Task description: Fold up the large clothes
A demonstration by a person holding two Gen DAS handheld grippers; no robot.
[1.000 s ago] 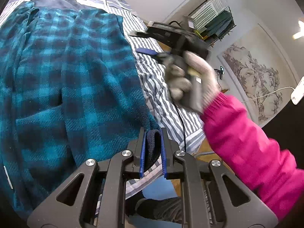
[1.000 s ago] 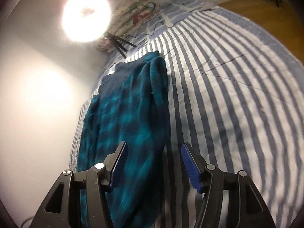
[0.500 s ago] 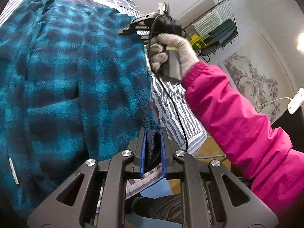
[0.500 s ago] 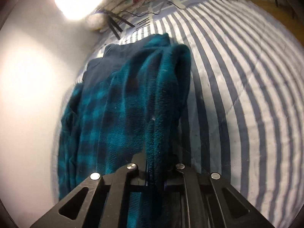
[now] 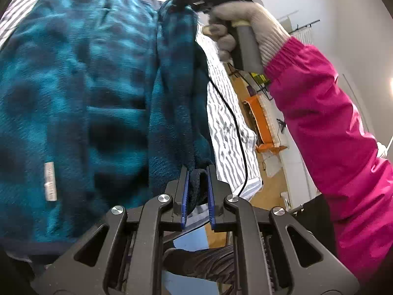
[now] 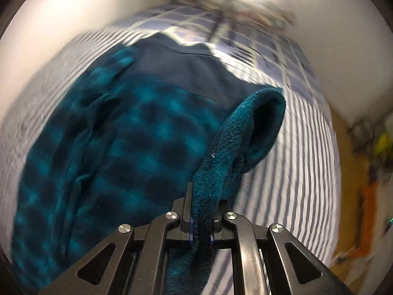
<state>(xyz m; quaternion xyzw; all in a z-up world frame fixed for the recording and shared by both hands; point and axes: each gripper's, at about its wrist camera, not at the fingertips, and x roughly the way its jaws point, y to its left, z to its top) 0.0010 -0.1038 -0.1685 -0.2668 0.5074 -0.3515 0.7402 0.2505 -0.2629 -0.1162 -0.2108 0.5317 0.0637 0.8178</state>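
Your fleece (image 5: 73,93), a plush teal-and-navy check with a plain navy yoke (image 6: 196,73), lies across the striped sheet (image 6: 294,167) of the bed, its right-hand edge lifted clear. A small white label (image 5: 49,181) is stitched flat near the hem. Your left gripper (image 5: 198,194) is clenched on a thick navy-bound roll of that hem, the blue pads (image 5: 185,196) pressed into the pile. Farther right, your gloved hand (image 5: 245,22), in a knit grey glove below a pink quilted sleeve (image 5: 331,127), holds the right gripper (image 6: 201,231); its jaws are clamped on a folded ridge of fleece that arches up into a rounded loop. A thin black cable (image 5: 235,127) hangs from that handle across the sheet. Beyond the bed edge, wooden floor (image 5: 272,189) shows.
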